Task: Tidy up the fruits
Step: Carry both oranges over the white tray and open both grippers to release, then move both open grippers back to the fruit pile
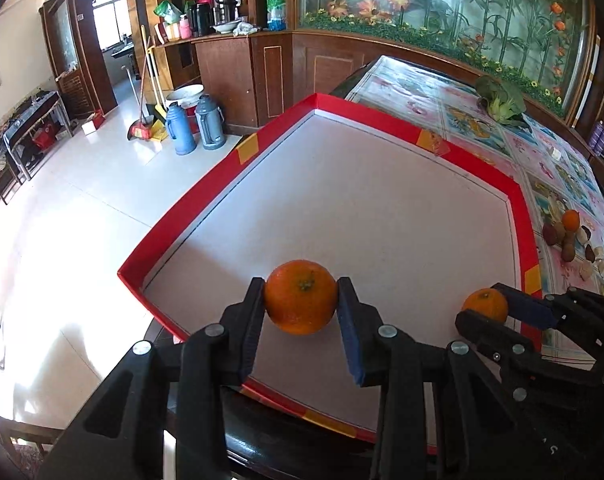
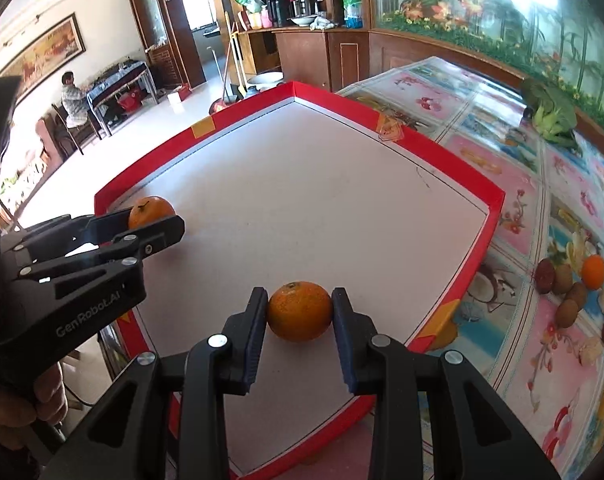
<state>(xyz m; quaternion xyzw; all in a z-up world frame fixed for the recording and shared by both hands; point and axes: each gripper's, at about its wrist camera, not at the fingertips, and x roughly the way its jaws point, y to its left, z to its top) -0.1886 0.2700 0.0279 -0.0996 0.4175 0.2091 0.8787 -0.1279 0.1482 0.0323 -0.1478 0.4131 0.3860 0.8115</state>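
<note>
A shallow red-rimmed box (image 1: 206, 192) with a white floor lies on the table; it also shows in the right wrist view (image 2: 497, 216). My left gripper (image 1: 300, 298) is shut on an orange (image 1: 300, 300) just above the box floor near its front. My right gripper (image 2: 300, 310) is shut on a second orange (image 2: 300, 312) low over the box floor. Each gripper shows in the other's view: the right gripper (image 1: 486, 304) with its orange (image 1: 483, 306), the left gripper (image 2: 152, 216) with its orange (image 2: 150, 208).
A pile of loose fruit with another orange (image 2: 593, 271) and brown and dark fruits (image 2: 569, 292) lies on the patterned tablecloth right of the box; it also shows in the left wrist view (image 1: 569, 220). A leafy green vegetable (image 2: 551, 116) lies farther back. The floor drops away left of the table.
</note>
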